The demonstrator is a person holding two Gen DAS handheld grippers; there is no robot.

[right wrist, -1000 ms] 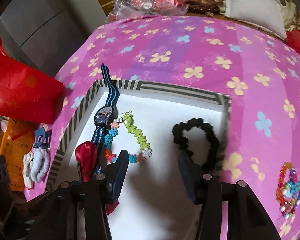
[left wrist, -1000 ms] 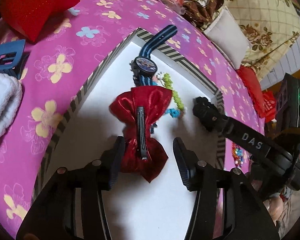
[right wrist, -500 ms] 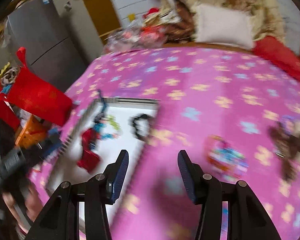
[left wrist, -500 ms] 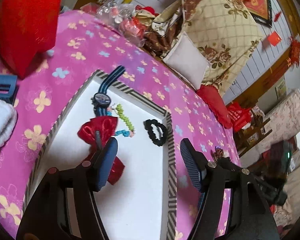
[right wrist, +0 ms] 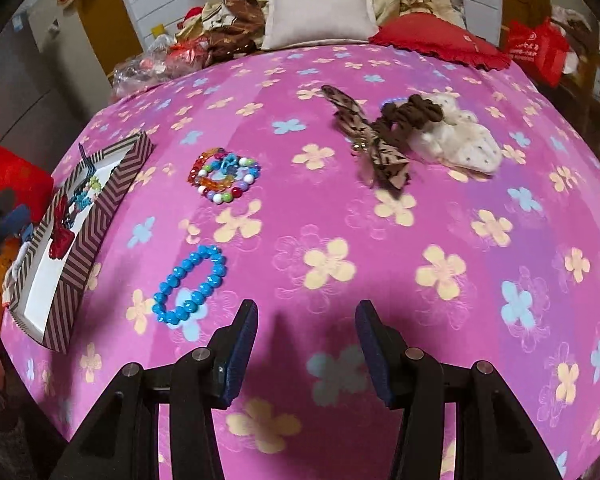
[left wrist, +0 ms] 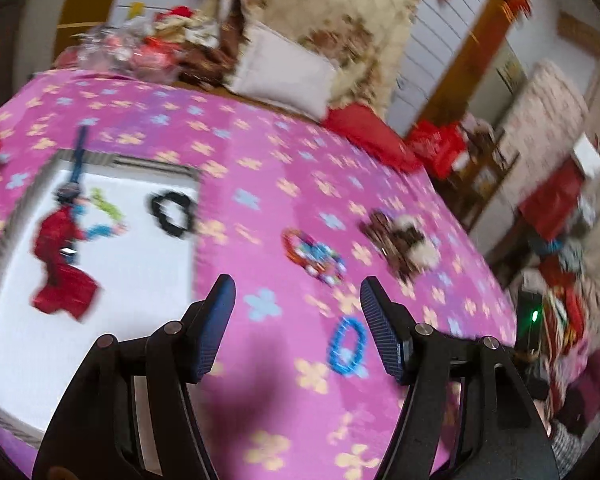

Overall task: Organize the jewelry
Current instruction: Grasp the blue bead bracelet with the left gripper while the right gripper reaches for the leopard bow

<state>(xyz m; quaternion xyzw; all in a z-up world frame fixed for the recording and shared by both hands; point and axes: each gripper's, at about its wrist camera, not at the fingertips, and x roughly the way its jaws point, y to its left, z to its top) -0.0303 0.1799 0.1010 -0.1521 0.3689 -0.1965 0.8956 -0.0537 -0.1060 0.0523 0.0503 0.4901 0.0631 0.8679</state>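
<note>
Both grippers are spread wide with nothing in them, left gripper [left wrist: 298, 322] and right gripper [right wrist: 306, 344] hovering over the pink flowered cloth [right wrist: 380, 240]. The striped tray [right wrist: 112, 184] sits off to the left with the red bow clip [right wrist: 58, 236], a watch [left wrist: 70, 192] and a black scrunchie [left wrist: 172, 214] inside. Out on the cloth: a blue bead bracelet [right wrist: 190, 284], a multicolour bead bracelet [right wrist: 224, 174], a leopard-print bow [right wrist: 374, 140], and a brown scrunchie [right wrist: 412, 114] touching a white one [right wrist: 458, 142].
</note>
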